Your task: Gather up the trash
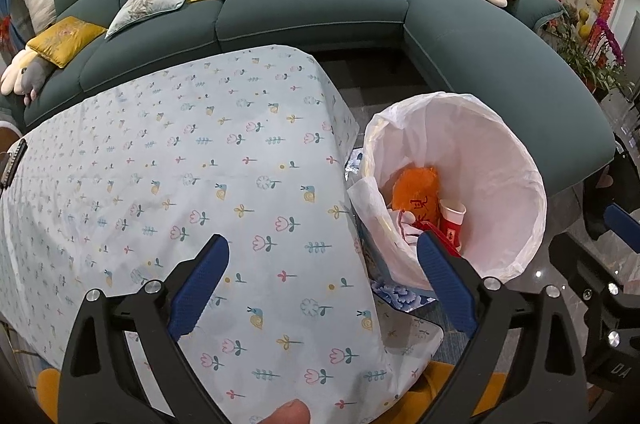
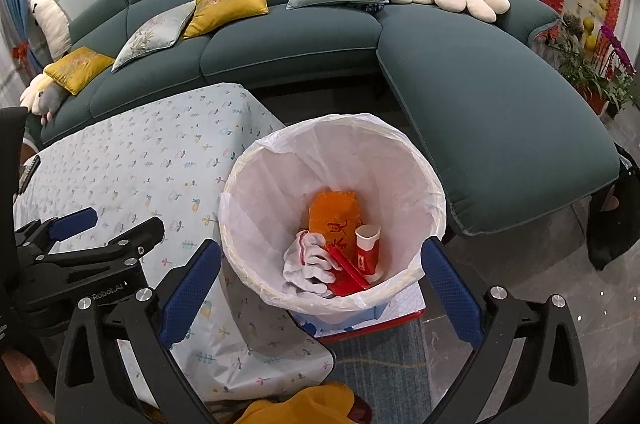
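A trash bin with a white liner (image 2: 400, 159) stands beside the table; it also shows in the left wrist view (image 1: 500, 159). Inside lie an orange bag (image 2: 334, 209), a red-and-white paper cup (image 2: 368, 244), a crumpled white cloth (image 2: 308, 264) and a red packet (image 2: 348, 272). My right gripper (image 2: 320, 288) is open and empty, held above the bin's near rim. My left gripper (image 1: 322, 284) is open and empty over the table's flowered cloth (image 1: 200, 183), left of the bin. The left gripper also shows in the right wrist view (image 2: 108, 228).
A teal corner sofa (image 2: 480, 95) with yellow and grey cushions, flower pillows and plush toys wraps behind the table and bin. The bin rests on a blue-and-white box (image 2: 384, 316). A dark remote (image 1: 12, 163) lies at the table's left edge. Potted flowers (image 2: 600, 63) stand far right.
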`<state>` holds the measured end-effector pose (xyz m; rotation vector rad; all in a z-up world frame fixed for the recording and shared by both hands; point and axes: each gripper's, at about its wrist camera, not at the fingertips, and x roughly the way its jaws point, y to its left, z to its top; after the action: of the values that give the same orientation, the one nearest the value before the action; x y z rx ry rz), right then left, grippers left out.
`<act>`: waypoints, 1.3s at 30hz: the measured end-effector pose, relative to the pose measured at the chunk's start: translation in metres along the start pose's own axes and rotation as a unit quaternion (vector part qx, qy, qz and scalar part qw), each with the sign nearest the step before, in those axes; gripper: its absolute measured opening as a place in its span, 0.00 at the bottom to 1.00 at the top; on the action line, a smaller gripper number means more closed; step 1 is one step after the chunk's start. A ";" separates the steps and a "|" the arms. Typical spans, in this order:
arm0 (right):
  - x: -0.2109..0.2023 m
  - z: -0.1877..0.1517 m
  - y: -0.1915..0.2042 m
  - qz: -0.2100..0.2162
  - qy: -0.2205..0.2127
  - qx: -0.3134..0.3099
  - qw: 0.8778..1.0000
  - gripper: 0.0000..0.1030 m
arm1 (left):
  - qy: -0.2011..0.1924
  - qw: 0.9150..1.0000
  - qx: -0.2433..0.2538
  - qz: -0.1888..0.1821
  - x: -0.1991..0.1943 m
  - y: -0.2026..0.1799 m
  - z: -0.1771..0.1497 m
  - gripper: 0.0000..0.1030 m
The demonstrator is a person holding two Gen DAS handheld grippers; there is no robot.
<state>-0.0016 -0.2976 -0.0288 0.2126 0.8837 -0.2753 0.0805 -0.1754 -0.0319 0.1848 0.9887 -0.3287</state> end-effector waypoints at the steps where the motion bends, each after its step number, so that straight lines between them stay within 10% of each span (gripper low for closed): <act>1: 0.000 0.000 0.000 -0.001 -0.001 -0.002 1.000 0.94 | 0.001 1.000 0.001 0.000 0.000 -0.001 -0.001 0.88; 39: 0.002 -0.004 0.007 -0.002 0.005 -0.009 1.000 0.94 | 0.005 1.000 0.000 0.006 0.001 -0.002 -0.008 0.88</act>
<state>-0.0008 -0.2906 -0.0324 0.1963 0.8969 -0.2710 0.0740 -0.1747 -0.0371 0.1940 0.9976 -0.3166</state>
